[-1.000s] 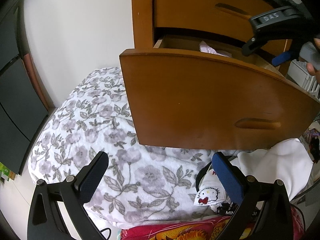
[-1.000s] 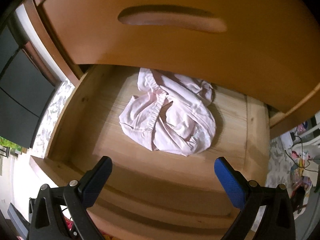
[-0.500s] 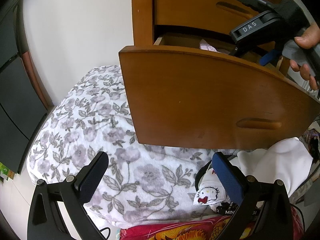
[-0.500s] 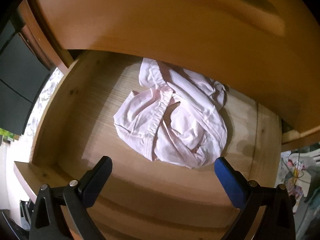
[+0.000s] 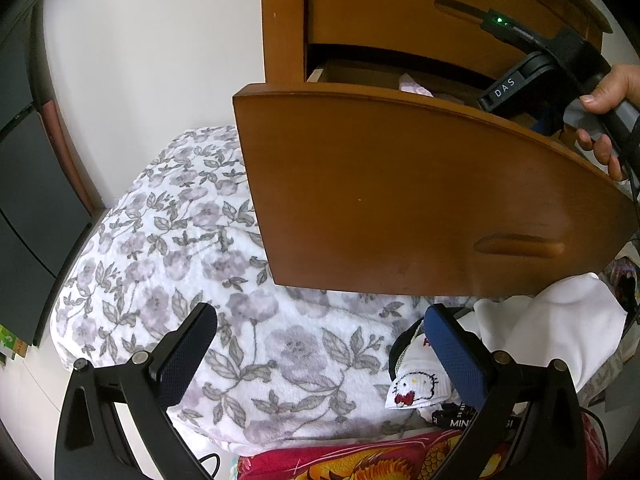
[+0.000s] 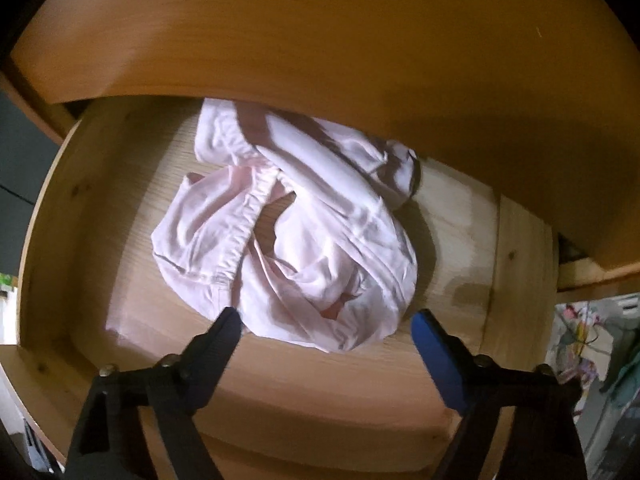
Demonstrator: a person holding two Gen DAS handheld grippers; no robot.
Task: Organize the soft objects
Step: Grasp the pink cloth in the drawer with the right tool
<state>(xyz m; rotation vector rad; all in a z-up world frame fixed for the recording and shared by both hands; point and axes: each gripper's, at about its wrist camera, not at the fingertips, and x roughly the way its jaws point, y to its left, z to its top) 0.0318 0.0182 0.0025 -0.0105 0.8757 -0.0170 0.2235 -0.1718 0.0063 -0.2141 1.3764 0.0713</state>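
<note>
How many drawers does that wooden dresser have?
2 show: the open drawer holding pink clothes, and a closed drawer right above it. More may be hidden outside the picture.

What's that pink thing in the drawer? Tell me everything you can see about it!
The pink garment is a pale pink piece of thin, soft cloth with a gathered, stretchy-looking band along one edge. It lies crumpled and unfolded on the light wood floor of the open drawer, its far end shadowed under the drawer above. The right gripper hangs just over its near edge; its jaws have just been closing and straddle that edge without pressing it. From the left wrist view only a bit peeks over the drawer front.
</note>
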